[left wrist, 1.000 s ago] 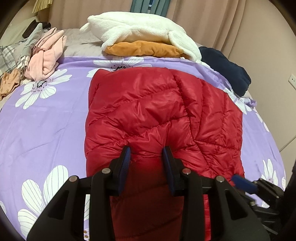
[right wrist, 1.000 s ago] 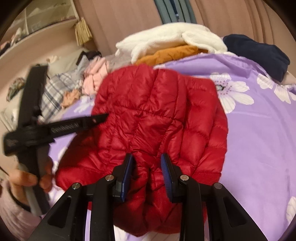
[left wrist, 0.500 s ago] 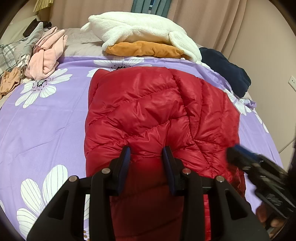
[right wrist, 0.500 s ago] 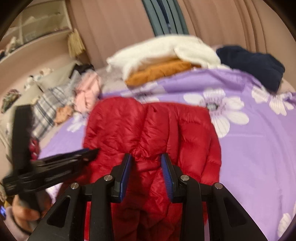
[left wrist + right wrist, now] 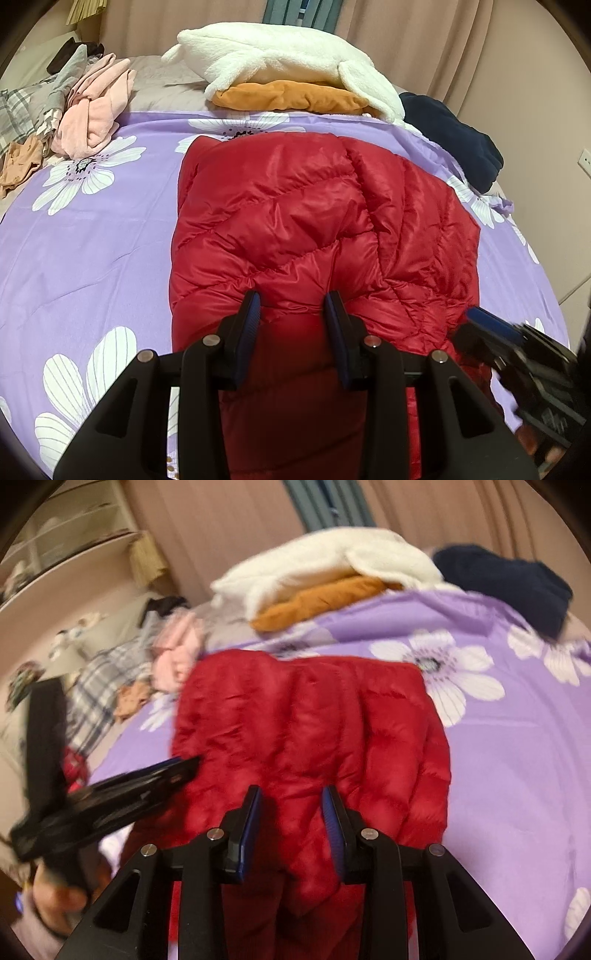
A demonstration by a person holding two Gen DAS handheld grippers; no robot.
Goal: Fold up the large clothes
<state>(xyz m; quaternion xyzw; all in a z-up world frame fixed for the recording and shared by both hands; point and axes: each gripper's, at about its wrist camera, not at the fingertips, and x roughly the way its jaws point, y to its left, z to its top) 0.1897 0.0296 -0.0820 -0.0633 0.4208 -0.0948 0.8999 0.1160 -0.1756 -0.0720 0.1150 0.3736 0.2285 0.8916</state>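
A red quilted puffer jacket (image 5: 314,221) lies on a purple flowered bedsheet (image 5: 92,240). It also shows in the right wrist view (image 5: 314,731). My left gripper (image 5: 293,301) has its jaws apart over the jacket's near part, with red fabric between and below the pads. My right gripper (image 5: 291,794) also has its jaws apart above the jacket's near edge. The right gripper shows blurred at the lower right of the left wrist view (image 5: 517,347). The left gripper shows blurred at the left of the right wrist view (image 5: 110,797).
A white fleece (image 5: 280,59) lies on an orange garment (image 5: 291,98) at the bed's far side. A navy garment (image 5: 454,136) is at the far right. Pink (image 5: 96,107) and plaid (image 5: 22,110) clothes are piled at the far left. Curtains hang behind.
The right gripper has swung over the jacket's near right edge, its view shifting and blurring. The left gripper has barely moved. The jacket lies the same.
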